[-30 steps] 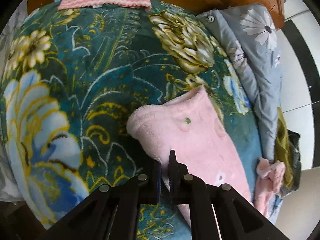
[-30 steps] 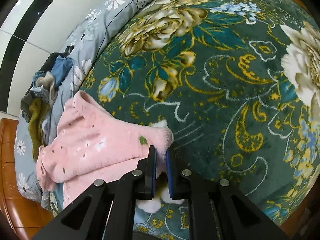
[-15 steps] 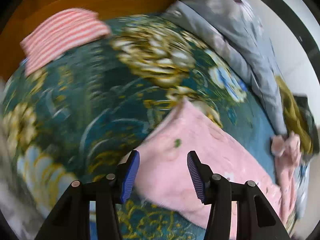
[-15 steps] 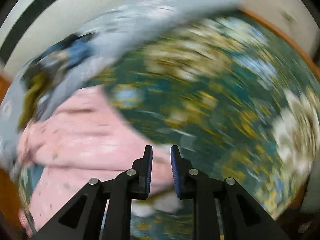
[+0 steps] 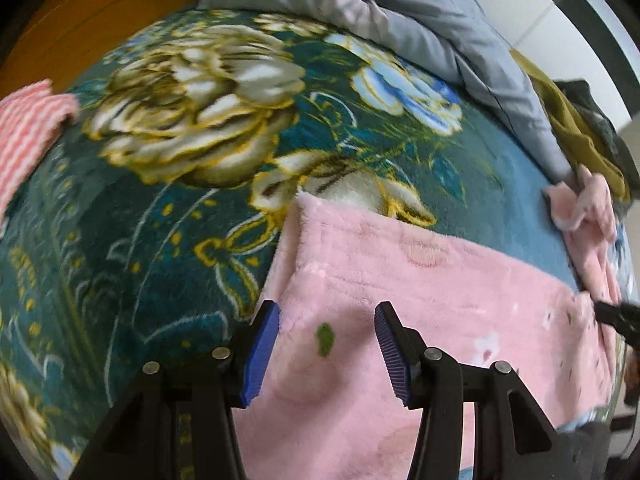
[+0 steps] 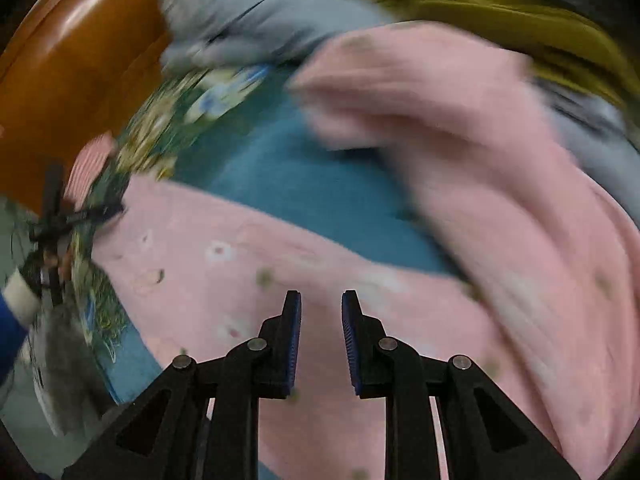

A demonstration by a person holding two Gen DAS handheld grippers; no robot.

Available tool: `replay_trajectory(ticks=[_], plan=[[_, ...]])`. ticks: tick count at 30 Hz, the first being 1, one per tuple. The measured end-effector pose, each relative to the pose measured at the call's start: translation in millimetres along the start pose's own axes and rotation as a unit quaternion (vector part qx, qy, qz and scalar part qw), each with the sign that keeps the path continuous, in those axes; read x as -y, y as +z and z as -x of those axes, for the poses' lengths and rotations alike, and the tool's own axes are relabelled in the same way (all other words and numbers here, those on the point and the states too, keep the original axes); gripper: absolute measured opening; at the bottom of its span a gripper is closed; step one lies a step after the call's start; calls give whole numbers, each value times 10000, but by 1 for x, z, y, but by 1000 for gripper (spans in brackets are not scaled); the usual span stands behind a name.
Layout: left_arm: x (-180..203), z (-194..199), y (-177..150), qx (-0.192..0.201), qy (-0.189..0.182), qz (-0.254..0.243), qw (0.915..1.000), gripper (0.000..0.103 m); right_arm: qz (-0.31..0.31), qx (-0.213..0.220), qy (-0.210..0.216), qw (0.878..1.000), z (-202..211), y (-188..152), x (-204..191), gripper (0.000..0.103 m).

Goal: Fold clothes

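A pink fleece garment (image 5: 420, 280) with small flower prints lies flat on a dark green floral blanket (image 5: 160, 200). My left gripper (image 5: 326, 348) is open and empty, its jaws wide apart just above the garment's near left end. The garment also shows in the right wrist view (image 6: 240, 280), blurred, with a bunched pink part (image 6: 460, 128) farther back. My right gripper (image 6: 320, 336) is open and empty, hovering over the pink fabric. Its tip shows at the right edge of the left wrist view (image 5: 616, 314).
A grey flowered quilt (image 5: 420, 28) lies along the blanket's far side. Olive and dark clothes (image 5: 580, 128) are heaped at the right. A folded pink striped cloth (image 5: 28, 132) sits at the left by the wooden bed frame (image 6: 72, 72).
Both grippers let go of the pink garment and opened. The left swung right over the garment's end. The right swung fast toward the bunched pink part and clothes heap.
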State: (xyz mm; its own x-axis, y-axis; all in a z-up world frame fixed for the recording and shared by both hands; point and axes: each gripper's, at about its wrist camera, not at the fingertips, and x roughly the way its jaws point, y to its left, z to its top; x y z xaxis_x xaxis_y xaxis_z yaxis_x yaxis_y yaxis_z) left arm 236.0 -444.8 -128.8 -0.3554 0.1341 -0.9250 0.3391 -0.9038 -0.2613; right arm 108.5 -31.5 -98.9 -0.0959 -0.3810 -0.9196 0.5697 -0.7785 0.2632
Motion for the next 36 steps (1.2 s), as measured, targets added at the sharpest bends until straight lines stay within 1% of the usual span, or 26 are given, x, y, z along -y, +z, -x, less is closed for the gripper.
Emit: replay_trajectory(ticks=[3, 5, 8, 12, 14, 15, 17, 19, 23, 27, 31, 32, 33, 34, 36], plan=[[-2, -4, 4, -27, -131, -206, 9997, 54, 445, -286, -10, 9986, -33, 20, -20, 21], [-5, -4, 7, -45, -259, -247, 9994, 54, 696, -435, -63, 9966, -50, 27, -26, 21], [-8, -5, 12, -61, -542, -254, 9982, 54, 867, -653, -125, 9940, -63, 30, -26, 21], [-14, -3, 14, -98, -1048, -211, 9942, 52, 934, -760, -85, 9927, -68, 31, -21, 21], [-13, -2, 13, -95, -1234, -236, 9920, 46, 999, -814, -58, 9916, -67, 30, -19, 21], [-10, -1, 12, -94, -1271, -293, 9914, 44, 1046, -855, -49, 9908, -67, 30, -19, 21], [-3, -1, 11, -122, -1317, -442, 9902, 35, 1136, -940, 25, 9891, -65, 27, -19, 21], [2, -4, 10, -155, -1282, -566, 9900, 30, 1306, -1017, 6, 9862, -65, 26, -21, 21], [0, -6, 13, -99, -1354, -473, 9896, 18, 1764, -1121, -227, 9776, -67, 23, -31, 21], [-5, 1, 14, 74, -1499, -289, 9883, 16, 2222, -1129, -491, 9672, -71, 24, -40, 21], [-8, 3, 12, 138, -1484, -209, 9886, 14, 2524, -1160, -680, 9582, -74, 22, -46, 21], [-9, 4, 11, 176, -1491, -170, 9885, 13, 2549, -1145, -729, 9574, -74, 21, -47, 20], [-10, 5, 9, 216, -1500, -131, 9884, 13, 2569, -1127, -776, 9567, -73, 21, -48, 13], [-11, 6, 9, 258, -1519, -88, 9880, 11, 2522, -1111, -773, 9581, -72, 21, -48, 8], [-13, 13, 8, 437, -1562, 32, 9868, 8, 2216, -1069, -638, 9672, -68, 24, -42, 3]])
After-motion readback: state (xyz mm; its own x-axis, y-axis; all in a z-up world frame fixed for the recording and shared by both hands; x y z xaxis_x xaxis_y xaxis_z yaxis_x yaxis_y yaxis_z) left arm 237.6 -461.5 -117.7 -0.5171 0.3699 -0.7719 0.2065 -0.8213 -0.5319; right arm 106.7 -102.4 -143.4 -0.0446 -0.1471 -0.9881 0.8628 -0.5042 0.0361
